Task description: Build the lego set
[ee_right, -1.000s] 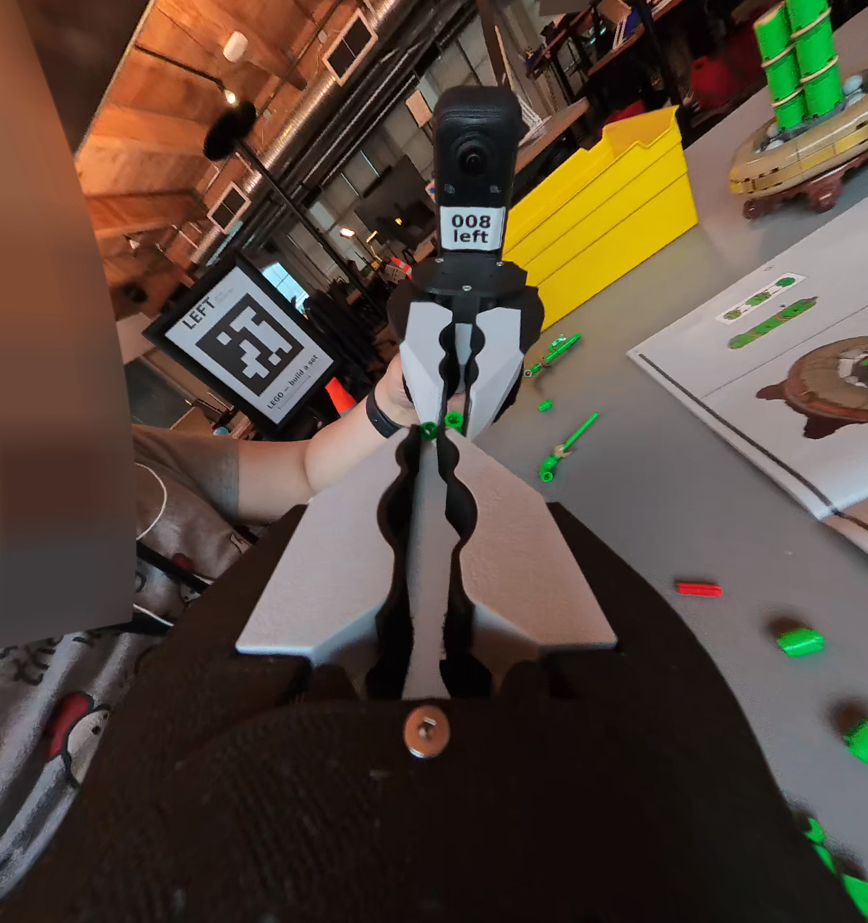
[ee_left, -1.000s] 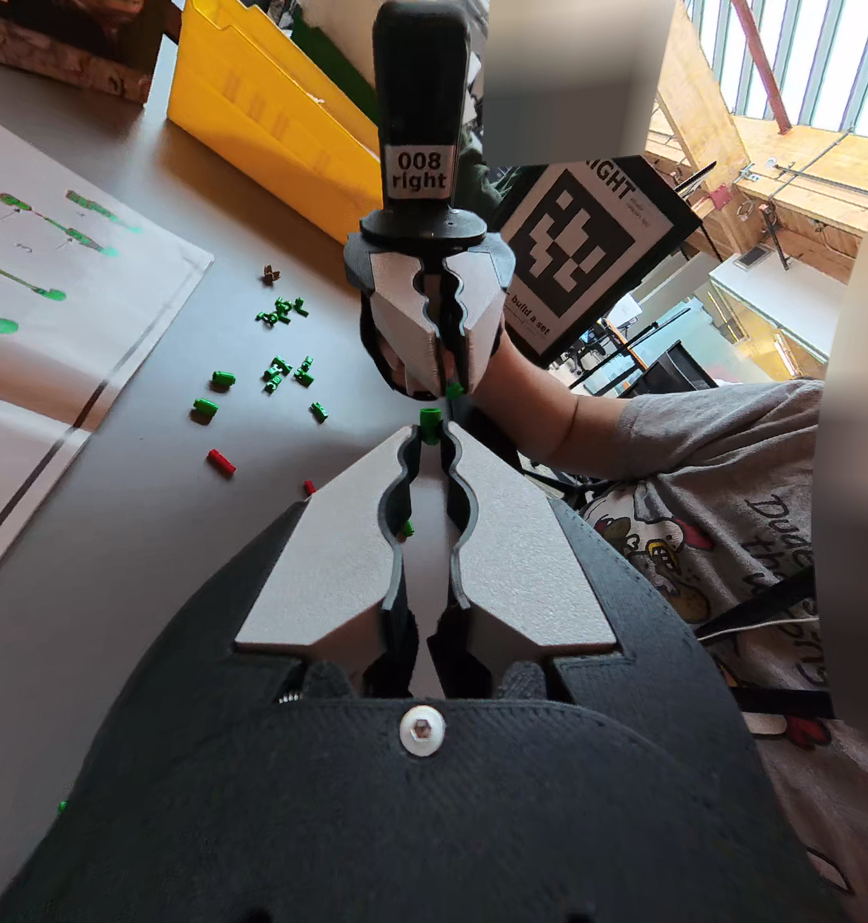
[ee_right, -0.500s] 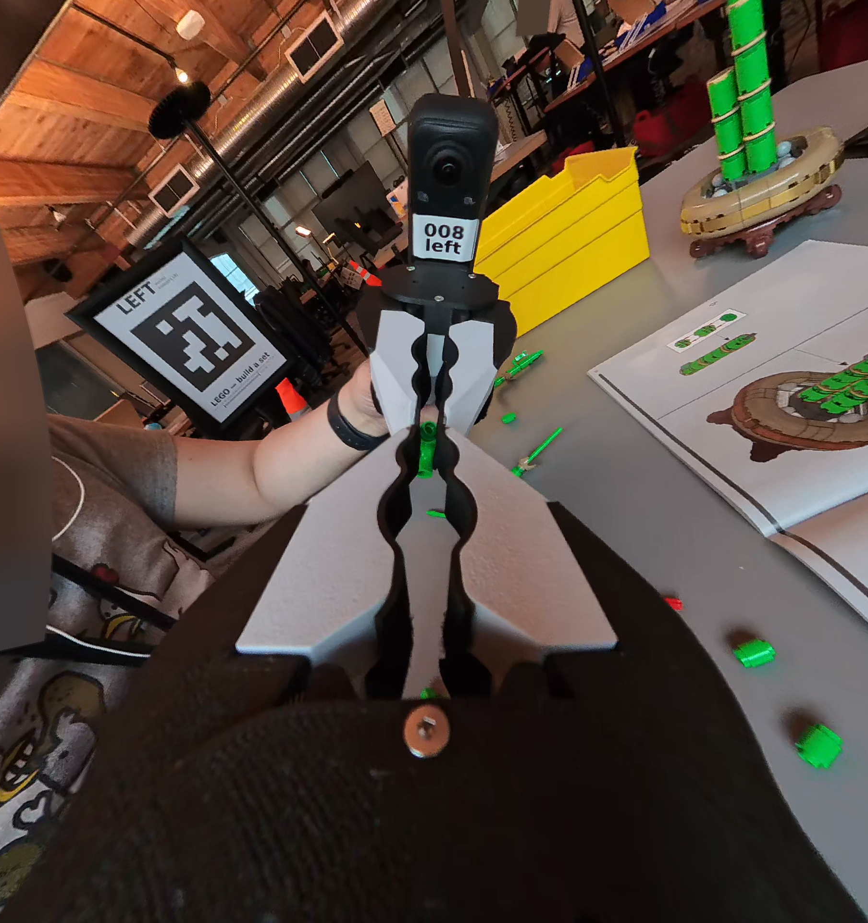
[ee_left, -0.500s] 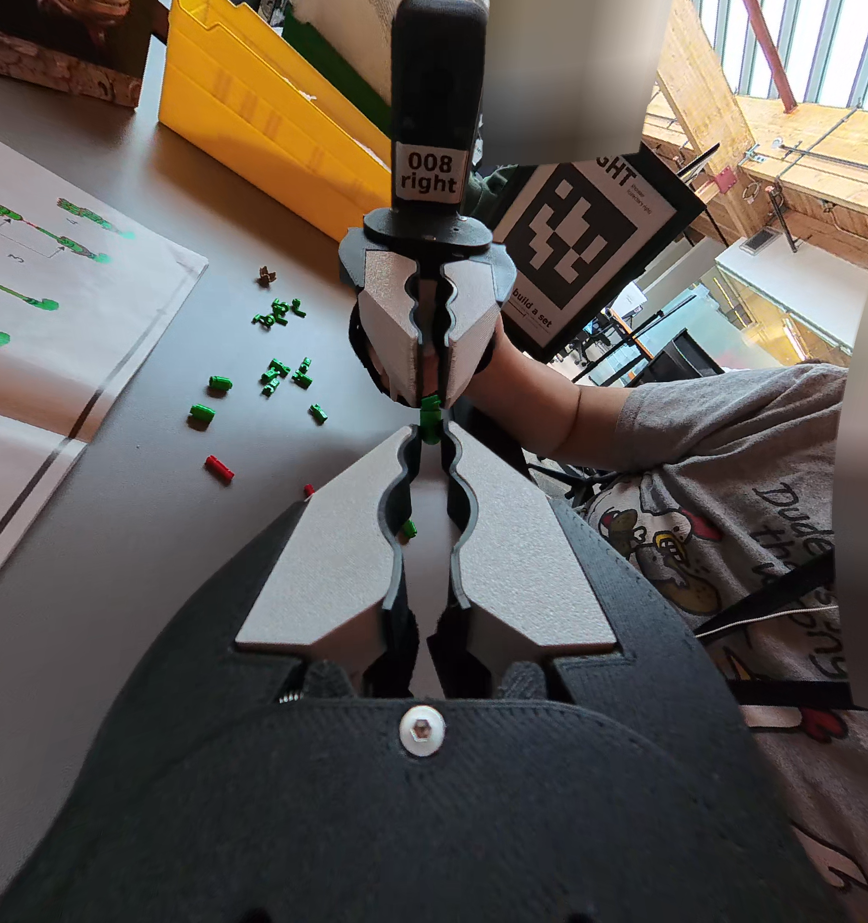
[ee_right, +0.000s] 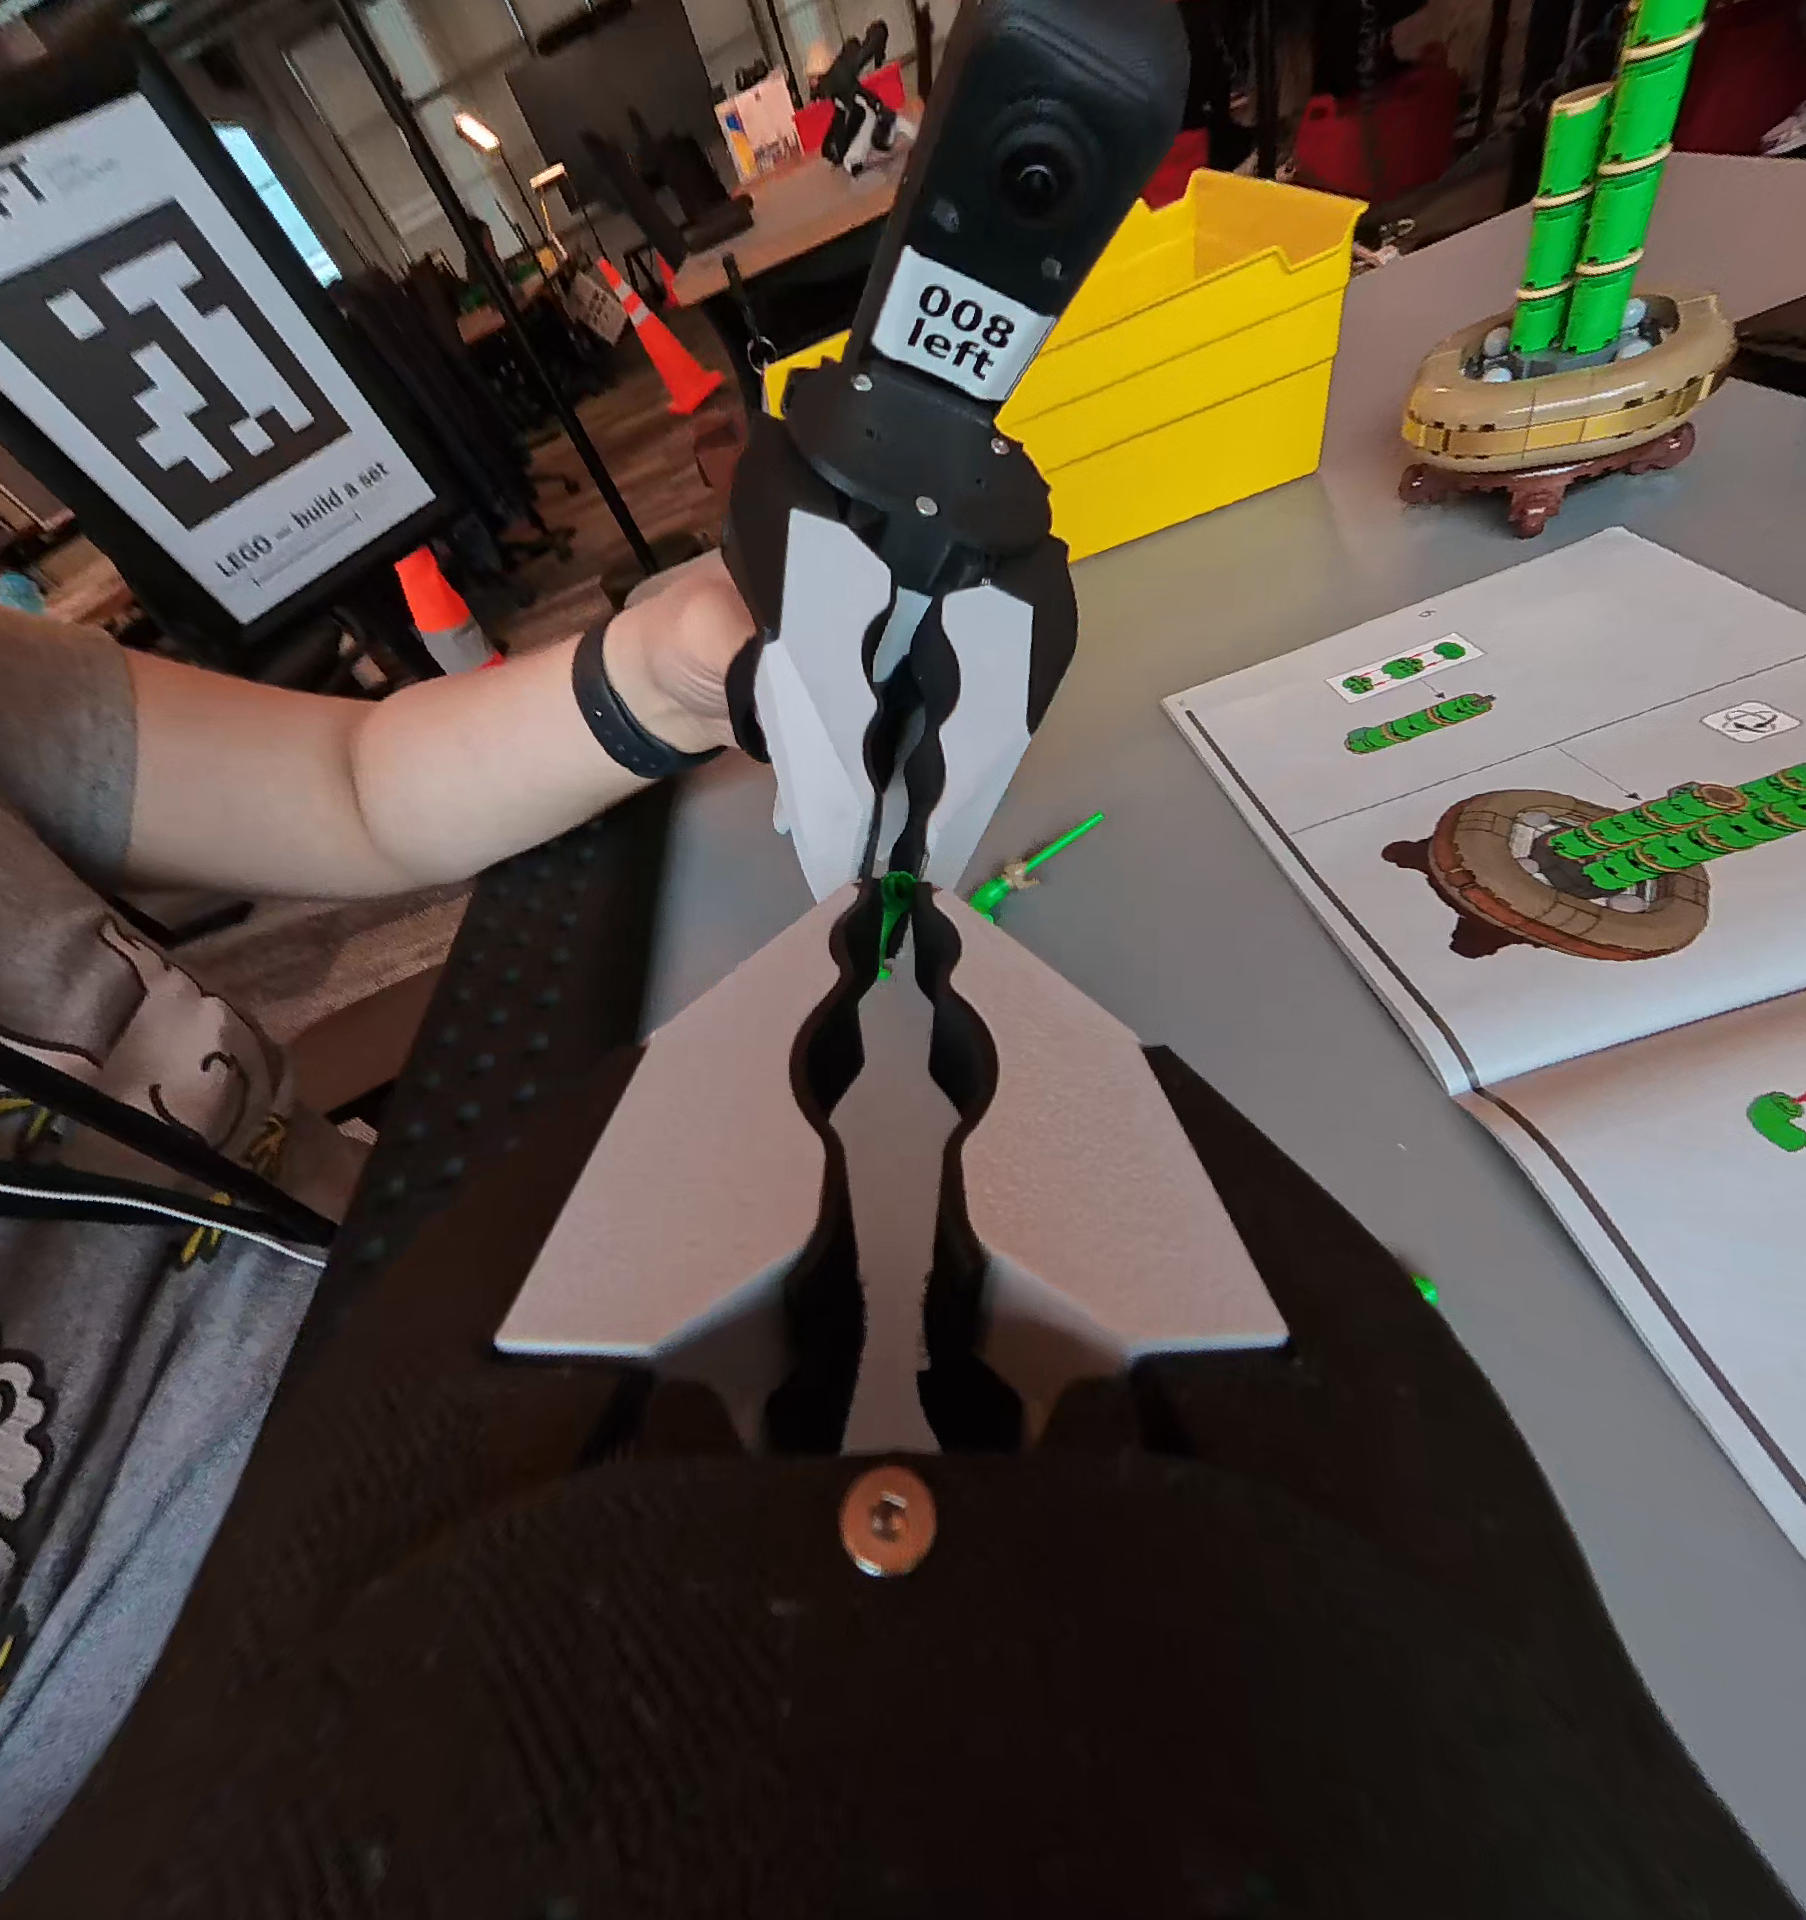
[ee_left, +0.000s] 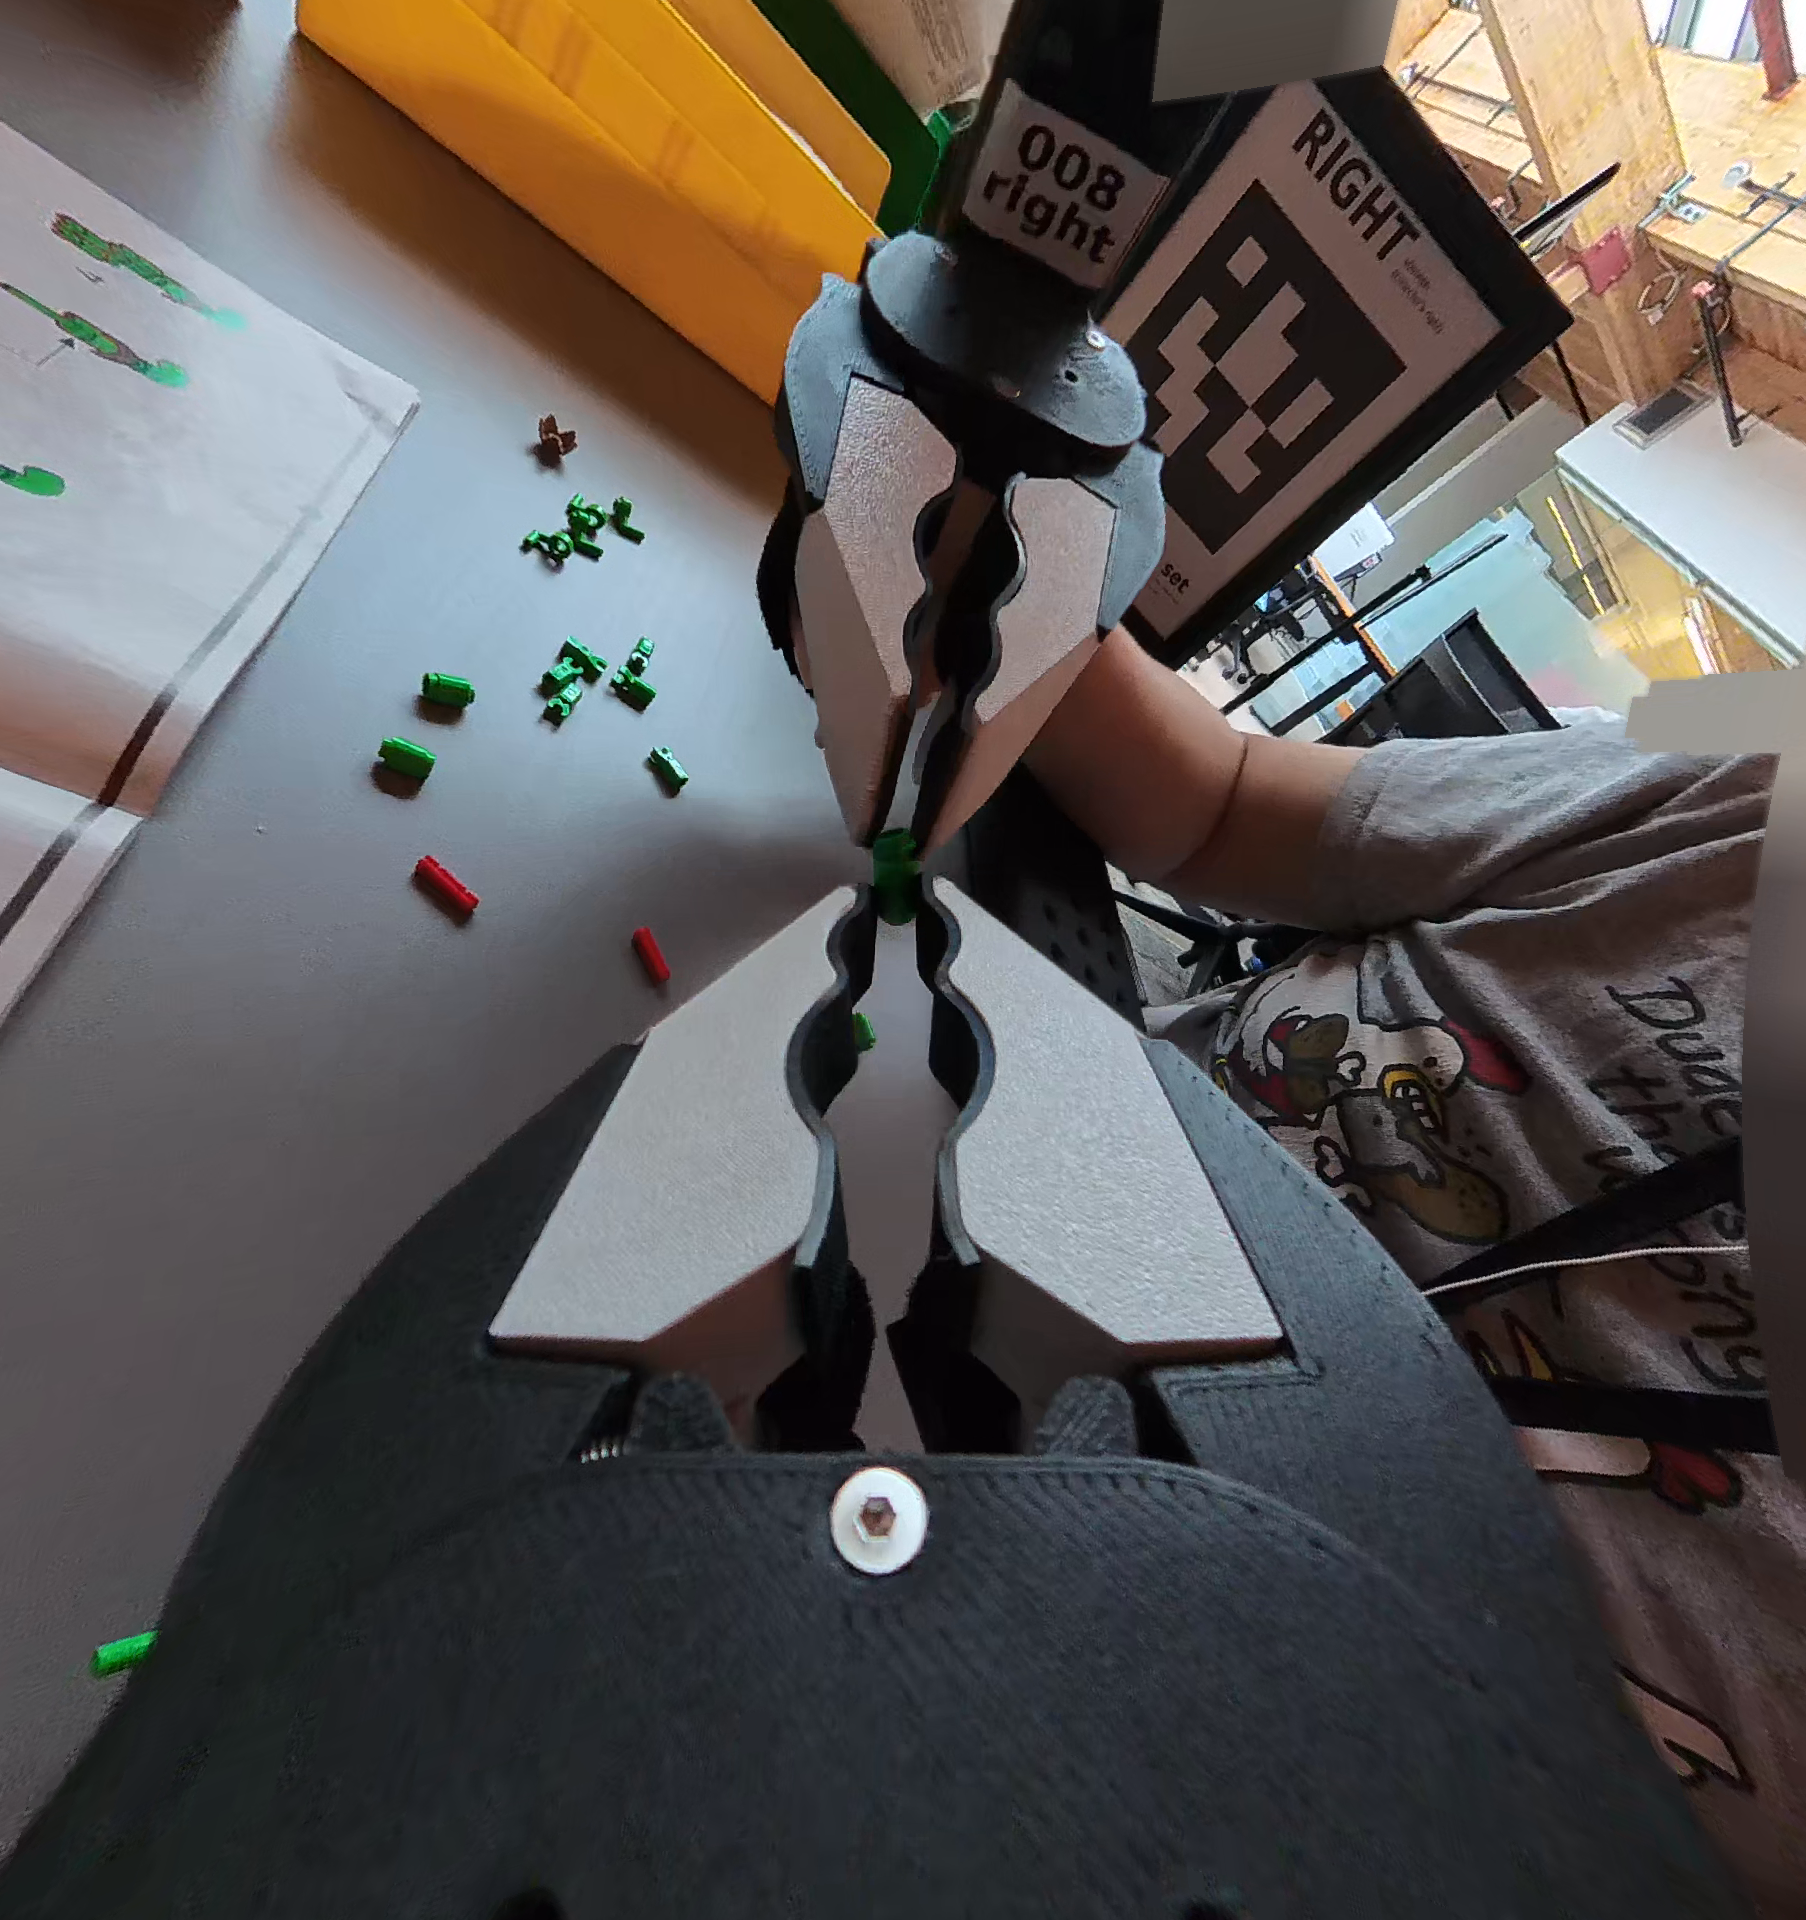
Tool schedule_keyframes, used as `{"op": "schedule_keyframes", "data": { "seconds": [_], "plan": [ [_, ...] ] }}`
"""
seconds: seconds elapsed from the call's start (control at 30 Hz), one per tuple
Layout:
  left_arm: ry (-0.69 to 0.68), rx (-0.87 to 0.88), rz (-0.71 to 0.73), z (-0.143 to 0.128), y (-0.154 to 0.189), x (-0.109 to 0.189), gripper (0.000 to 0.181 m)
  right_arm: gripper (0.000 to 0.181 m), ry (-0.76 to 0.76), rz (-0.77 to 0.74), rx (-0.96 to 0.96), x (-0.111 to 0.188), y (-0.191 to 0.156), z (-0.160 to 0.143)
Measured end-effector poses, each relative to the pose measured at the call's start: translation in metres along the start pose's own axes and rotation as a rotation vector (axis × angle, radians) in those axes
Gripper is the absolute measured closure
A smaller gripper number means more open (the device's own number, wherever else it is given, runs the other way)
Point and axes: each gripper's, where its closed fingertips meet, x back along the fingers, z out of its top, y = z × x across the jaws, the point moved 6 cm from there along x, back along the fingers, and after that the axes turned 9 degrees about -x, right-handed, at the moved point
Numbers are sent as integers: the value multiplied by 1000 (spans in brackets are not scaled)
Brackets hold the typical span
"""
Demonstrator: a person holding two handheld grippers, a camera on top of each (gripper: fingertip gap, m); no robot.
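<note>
Grey table (ee_left: 255, 1039) spreads wide, open instruction booklet (ee_right: 1605, 831) on the right, loose green pieces (ee_left: 577, 665) scattered far left. Above it, left gripper (ee_left: 891, 914) and right gripper (ee_right: 891, 914) meet tip to tip, both pinched nearly closed on the 1 small green piece (ee_left: 894, 878). Its long axis looks in line with both, so I'd push straight together
</note>
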Motion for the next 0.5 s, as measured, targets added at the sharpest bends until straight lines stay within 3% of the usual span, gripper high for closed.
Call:
{"op": "schedule_keyframes", "data": {
  "seconds": [0.5],
  "plan": [
    [-128, 95, 22, -19, -12, -8, 176, 178, -164, -97, 154, -9, 5, -18]
  ]
}}
